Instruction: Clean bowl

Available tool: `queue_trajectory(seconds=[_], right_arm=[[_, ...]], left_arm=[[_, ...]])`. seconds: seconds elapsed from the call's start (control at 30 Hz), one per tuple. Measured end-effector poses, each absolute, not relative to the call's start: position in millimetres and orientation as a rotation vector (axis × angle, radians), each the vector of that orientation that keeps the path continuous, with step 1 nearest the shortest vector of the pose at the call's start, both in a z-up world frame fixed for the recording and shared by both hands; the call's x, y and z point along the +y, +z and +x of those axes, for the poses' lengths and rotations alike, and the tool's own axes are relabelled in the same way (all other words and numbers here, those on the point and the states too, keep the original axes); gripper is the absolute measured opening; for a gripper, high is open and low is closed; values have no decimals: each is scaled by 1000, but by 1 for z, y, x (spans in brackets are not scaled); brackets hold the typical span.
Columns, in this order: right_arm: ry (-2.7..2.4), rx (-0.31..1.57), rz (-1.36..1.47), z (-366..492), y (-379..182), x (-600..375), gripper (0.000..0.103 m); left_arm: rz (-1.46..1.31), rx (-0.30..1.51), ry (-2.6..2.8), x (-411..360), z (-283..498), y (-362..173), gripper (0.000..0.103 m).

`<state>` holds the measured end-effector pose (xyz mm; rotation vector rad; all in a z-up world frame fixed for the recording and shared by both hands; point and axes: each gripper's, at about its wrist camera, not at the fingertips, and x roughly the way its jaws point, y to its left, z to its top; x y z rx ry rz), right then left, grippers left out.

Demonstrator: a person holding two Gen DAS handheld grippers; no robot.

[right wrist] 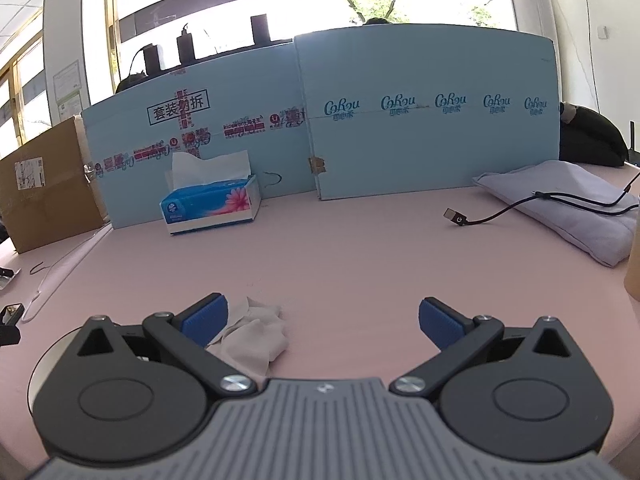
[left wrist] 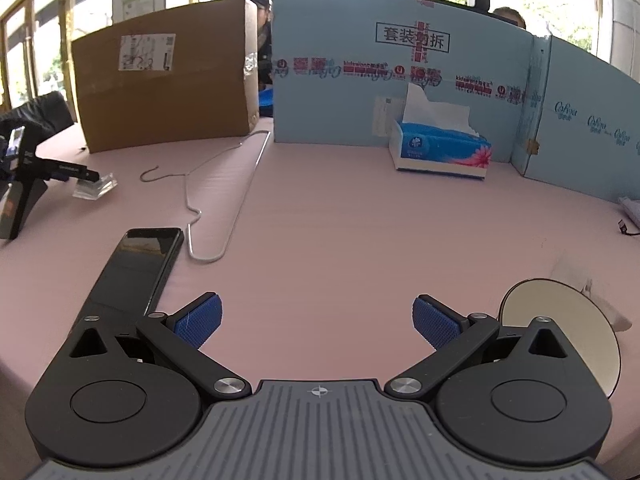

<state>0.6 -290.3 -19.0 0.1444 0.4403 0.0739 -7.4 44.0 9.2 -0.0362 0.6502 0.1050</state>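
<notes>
A cream bowl (left wrist: 576, 320) sits on the pink table at the lower right of the left wrist view, partly behind my left gripper's right arm. My left gripper (left wrist: 318, 322) hangs open over bare table, to the left of the bowl. A crumpled white tissue (right wrist: 256, 334) lies on the table in the right wrist view, touching the inner side of the left finger. My right gripper (right wrist: 324, 320) is open, nothing pinched. A pale curved bowl rim (right wrist: 34, 376) shows under its left arm. A blue tissue box (right wrist: 212, 202) with a sheet sticking up stands at the back.
A black phone (left wrist: 136, 272) and a wire hanger (left wrist: 224, 196) lie left of my left gripper. A cardboard box (left wrist: 168, 76) and light-blue panels (right wrist: 428, 120) wall the back. A folded lilac cloth (right wrist: 572, 208) with a black cable (right wrist: 480, 218) lies at right. People sit behind the panels.
</notes>
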Motion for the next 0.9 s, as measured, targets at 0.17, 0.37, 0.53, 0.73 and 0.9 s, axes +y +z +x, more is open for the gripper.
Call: queue_trajectory(seconds=[0.17,0.37,0.53,0.73,0.9], right_arm=[[90,463,172,2,-19,-292,103],[93,457,184,1,-18,-294,103],[89,455,183,0,-18,-294,103],[92,464,167,2,-18,-292,103],[92,461,155,2,-18,-291,103]], left_arm=[[-58,662,96,45,-6,9,103],[-30,663,105,42,-8,9,103],[-15,658,114,39,-7,9,103],[2,657,124,36,-6,8,103],[11,663,113,34,-5,7,103]])
